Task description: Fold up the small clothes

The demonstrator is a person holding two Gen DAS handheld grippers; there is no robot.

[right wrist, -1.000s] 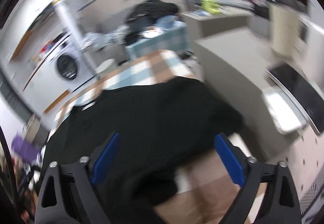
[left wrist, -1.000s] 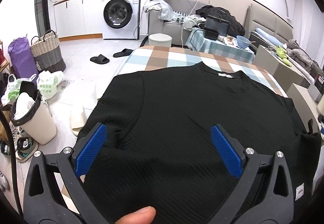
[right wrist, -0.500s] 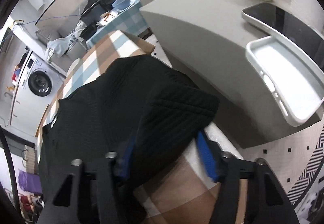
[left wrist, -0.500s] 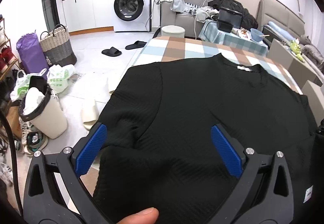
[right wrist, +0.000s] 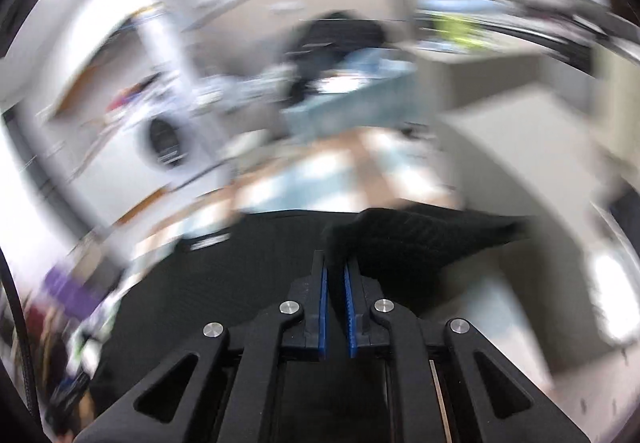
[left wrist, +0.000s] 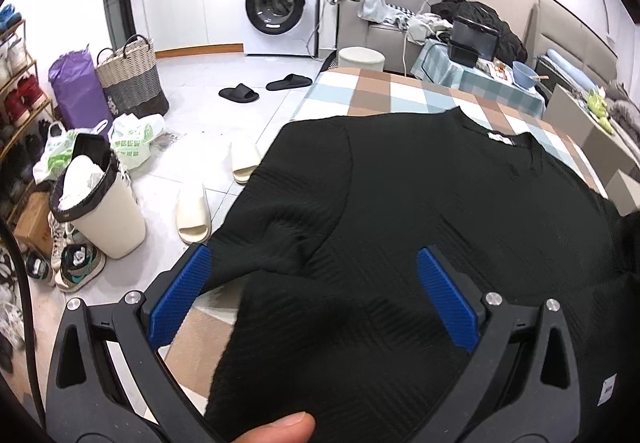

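A black ribbed knit top (left wrist: 420,203) lies spread on a checked table (left wrist: 384,95), its neck label at the far side. My left gripper (left wrist: 312,287) hovers open above the near left sleeve (left wrist: 260,239), blue pads wide apart with cloth below them, not pinched. In the blurred right wrist view, my right gripper (right wrist: 335,275) is shut on the other black sleeve (right wrist: 412,239), which is lifted and drapes off to the right of the fingertips. A thumb (left wrist: 280,425) shows at the bottom of the left wrist view.
Left of the table on the tiled floor stand a white bin (left wrist: 100,211), cream slippers (left wrist: 192,211), shoes, bags and a wicker basket (left wrist: 132,79). A washing machine (left wrist: 280,3) and a cluttered sofa (left wrist: 400,23) are at the back. A grey counter (right wrist: 520,155) runs along the table's right.
The right gripper closed on the right sleeve and lifted it, swinging fast enough to blur its view. The left gripper drifted towards the near left sleeve, still open.
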